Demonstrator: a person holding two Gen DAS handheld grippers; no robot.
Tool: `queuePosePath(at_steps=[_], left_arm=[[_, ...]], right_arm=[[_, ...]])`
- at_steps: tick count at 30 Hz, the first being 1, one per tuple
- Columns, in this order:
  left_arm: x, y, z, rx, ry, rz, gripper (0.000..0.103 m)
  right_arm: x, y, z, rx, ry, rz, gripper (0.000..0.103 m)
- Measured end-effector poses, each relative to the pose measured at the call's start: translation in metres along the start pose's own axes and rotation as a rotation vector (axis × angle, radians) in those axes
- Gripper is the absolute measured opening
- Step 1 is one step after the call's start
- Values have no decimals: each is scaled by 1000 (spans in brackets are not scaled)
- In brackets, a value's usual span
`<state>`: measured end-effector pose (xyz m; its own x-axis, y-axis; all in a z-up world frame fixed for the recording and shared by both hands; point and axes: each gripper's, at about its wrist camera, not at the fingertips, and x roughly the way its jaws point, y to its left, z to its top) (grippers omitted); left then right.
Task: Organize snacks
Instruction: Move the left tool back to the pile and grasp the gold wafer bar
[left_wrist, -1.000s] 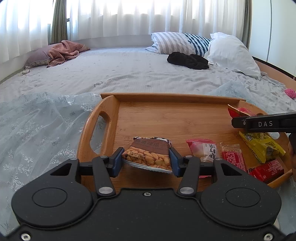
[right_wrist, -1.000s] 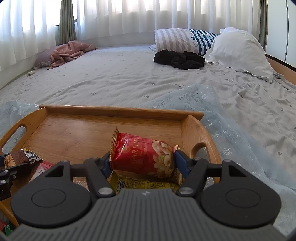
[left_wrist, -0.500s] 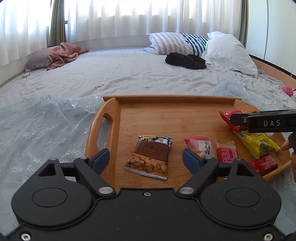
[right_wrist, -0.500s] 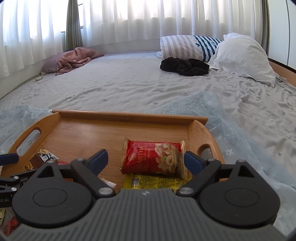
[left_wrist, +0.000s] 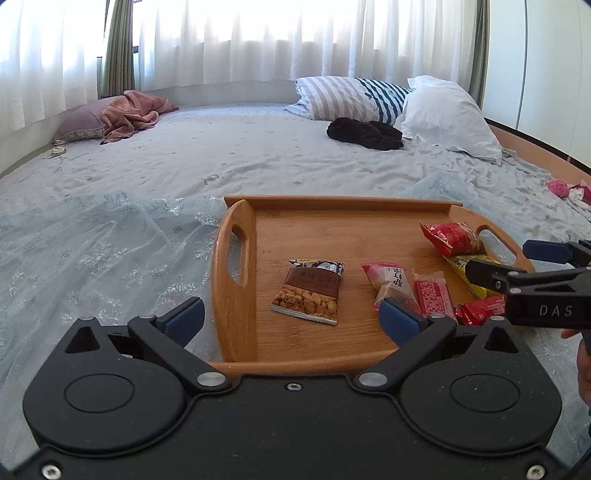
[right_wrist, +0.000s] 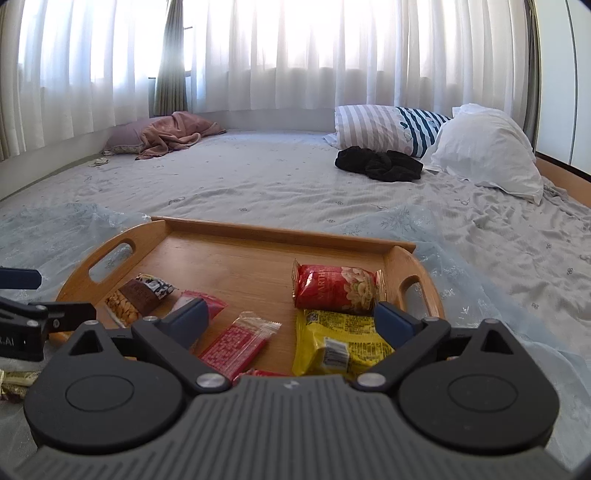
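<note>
A wooden tray (left_wrist: 236, 306) (right_wrist: 258, 232) lies on the bed. In it lie a brown peanut pack (left_wrist: 309, 291) (right_wrist: 138, 295), a pink pack (left_wrist: 388, 278), a red flat pack (left_wrist: 433, 297) (right_wrist: 238, 343), a yellow pack (right_wrist: 340, 343) and a red nut pack (left_wrist: 452, 238) (right_wrist: 338, 288). My left gripper (left_wrist: 291, 315) is open and empty, pulled back above the tray's near edge. My right gripper (right_wrist: 290, 319) is open and empty, above the tray's near right part; it also shows in the left wrist view (left_wrist: 532, 273).
A pale blue lace cloth (left_wrist: 92, 251) lies under the tray. Pillows (left_wrist: 447, 114), black clothing (left_wrist: 364, 133) and a pink blanket (left_wrist: 133, 116) lie at the far side of the bed. Loose gold-wrapped snacks (right_wrist: 14, 382) lie left of the tray.
Both grippers let go of their packs, the peanut pack on the left and the red nut pack on the right, opened wide, and drew back and up from the tray.
</note>
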<state>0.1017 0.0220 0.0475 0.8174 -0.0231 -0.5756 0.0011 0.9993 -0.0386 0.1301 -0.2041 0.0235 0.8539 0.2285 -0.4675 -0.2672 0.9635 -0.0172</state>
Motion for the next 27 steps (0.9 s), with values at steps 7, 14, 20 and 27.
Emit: queuePosePath(at_steps=[7,14,20,27], left_arm=[[-30,9,-19,0,-2,1,102],[-52,17,-42,-25,-26,7,102],[-57,12,-60,33,-31,19,95],[-49,11,-72,67,13,-10,65]], right_arm=[[-30,15,-25,18,-55,-14,102],[-55,28,-51,27,-97,-55,101],[-65,36,-70,56,-99,-69,96],[-67,42,-85,80,-76,-88,86]])
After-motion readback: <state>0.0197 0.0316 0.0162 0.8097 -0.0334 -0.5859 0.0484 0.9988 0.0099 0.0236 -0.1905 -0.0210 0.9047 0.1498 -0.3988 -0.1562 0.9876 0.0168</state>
